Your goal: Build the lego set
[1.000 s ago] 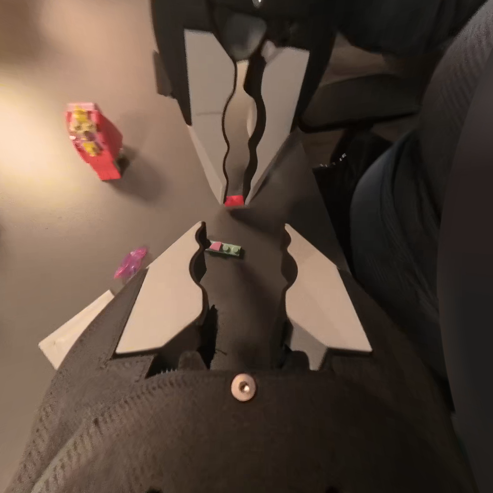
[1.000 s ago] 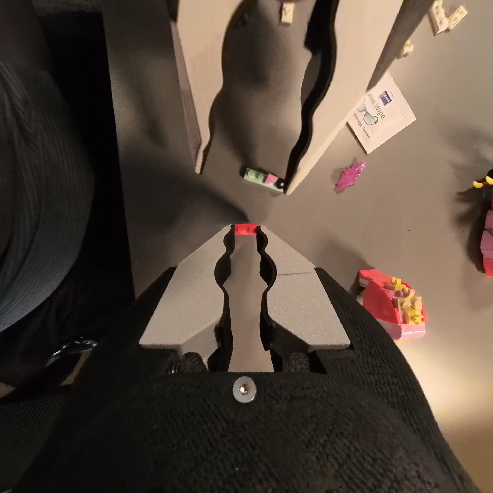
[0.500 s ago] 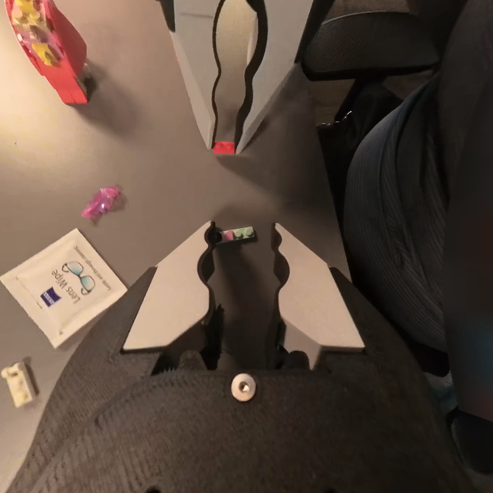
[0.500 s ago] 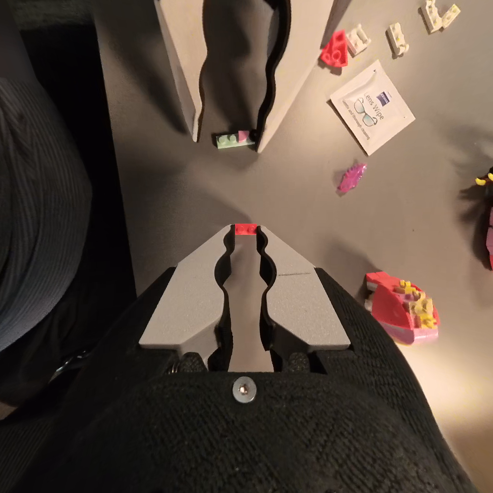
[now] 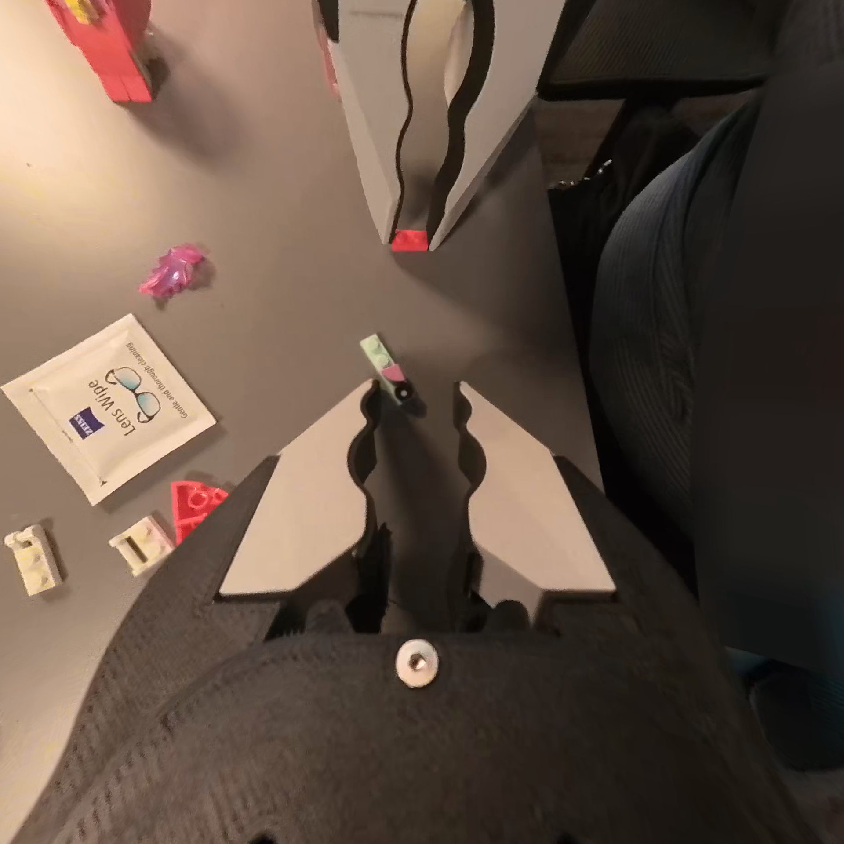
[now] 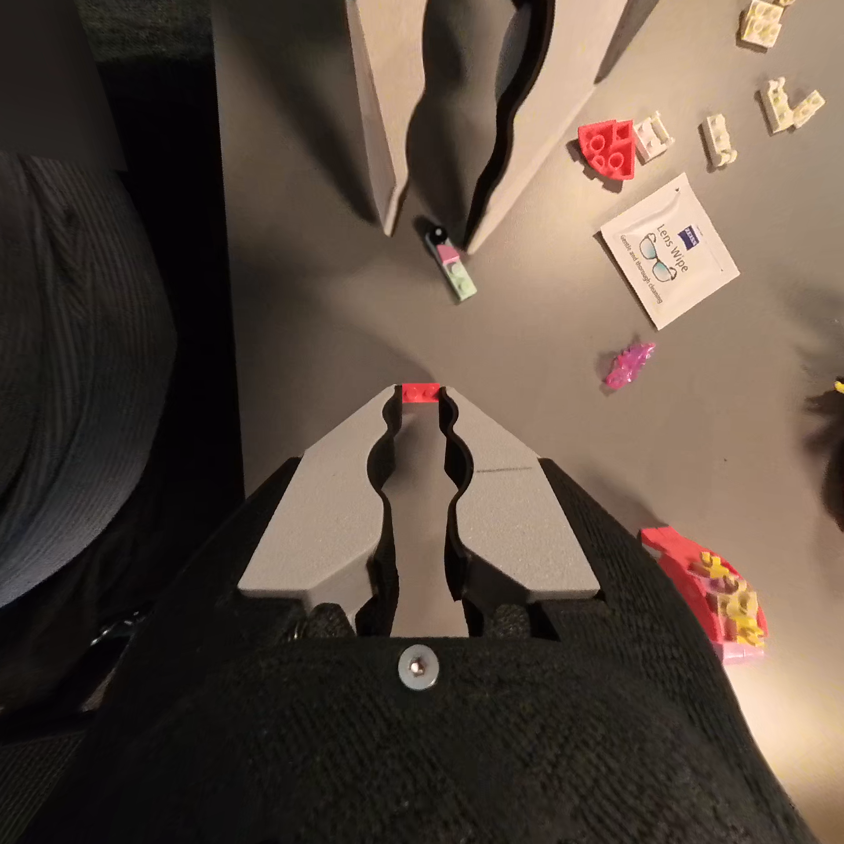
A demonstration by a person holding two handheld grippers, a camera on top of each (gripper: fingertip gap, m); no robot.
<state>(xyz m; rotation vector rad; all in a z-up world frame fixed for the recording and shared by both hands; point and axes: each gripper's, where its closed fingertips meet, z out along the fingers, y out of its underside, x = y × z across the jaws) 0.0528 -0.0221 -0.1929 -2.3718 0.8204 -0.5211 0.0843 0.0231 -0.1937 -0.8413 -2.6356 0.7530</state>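
on the grey table (image 6: 525, 411), one white sachet (image 6: 669, 251), one translucent pink piece (image 6: 629, 364), one red wedge plate (image 6: 607, 150) and four cream bricks are counted; a red-and-pink model (image 6: 705, 598) is half cut off. the left gripper (image 5: 416, 388) is seen unclenched beside a mint studded strip (image 5: 388, 372). a red two-stud plate (image 6: 420, 393) is pinched by the right gripper (image 6: 420, 392).
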